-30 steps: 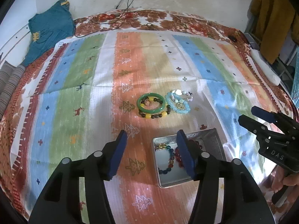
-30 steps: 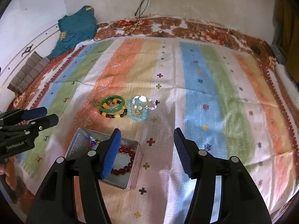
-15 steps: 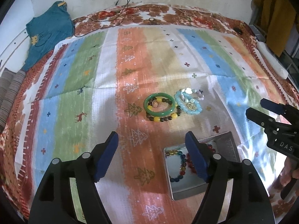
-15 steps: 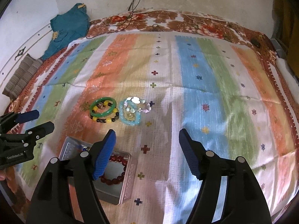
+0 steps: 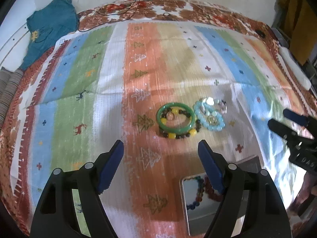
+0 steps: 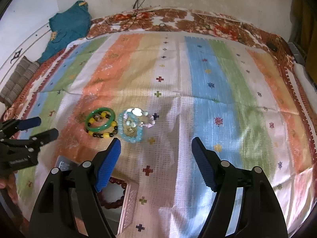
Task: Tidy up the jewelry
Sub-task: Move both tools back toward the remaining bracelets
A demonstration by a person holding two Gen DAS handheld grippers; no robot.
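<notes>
Left tool [image 5: 160, 148], right tool [image 6: 156, 145]: wide apart.

We read "DAS" in white on the right gripper [image 5: 281, 119] body, behind its fingers; other lettering blurs.

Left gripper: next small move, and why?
Probably ease the left gripper forward and down over the green bangle. Its jaws are open and empty, the bangle lies just ahead on the cloth, and the metal tin already holds beaded bracelets.
</notes>
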